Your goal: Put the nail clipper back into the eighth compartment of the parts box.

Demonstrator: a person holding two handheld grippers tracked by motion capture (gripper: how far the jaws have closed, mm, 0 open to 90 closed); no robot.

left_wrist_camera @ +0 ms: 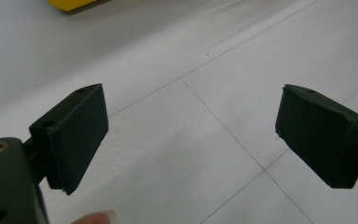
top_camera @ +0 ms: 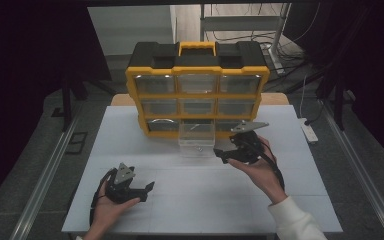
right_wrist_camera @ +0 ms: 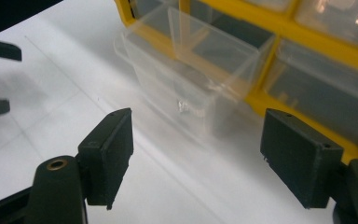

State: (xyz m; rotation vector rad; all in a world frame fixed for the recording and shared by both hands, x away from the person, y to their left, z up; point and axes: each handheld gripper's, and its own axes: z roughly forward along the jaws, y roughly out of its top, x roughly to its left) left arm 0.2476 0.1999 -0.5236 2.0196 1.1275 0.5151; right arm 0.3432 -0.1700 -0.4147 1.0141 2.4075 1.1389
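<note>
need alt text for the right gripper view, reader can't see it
A clear plastic drawer stands pulled out of a yellow-framed organizer on a white table. The right tongs face it with both black jaws wide apart and nothing between them.

Setting: lab recording bay. Dark curtains (top_camera: 25, 75), floor rails (top_camera: 45, 175), trailing cables (top_camera: 290, 55), power strip (top_camera: 310, 131), white desk (top_camera: 200, 200).

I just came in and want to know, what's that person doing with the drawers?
A person holds a black claw in each hand at a white table. The right claw sits open beside a clear plastic drawer pulled out from the bottom row of a yellow and black drawer cabinet. It is not touching the drawer. The left claw rests open over the table, holding nothing.
</note>
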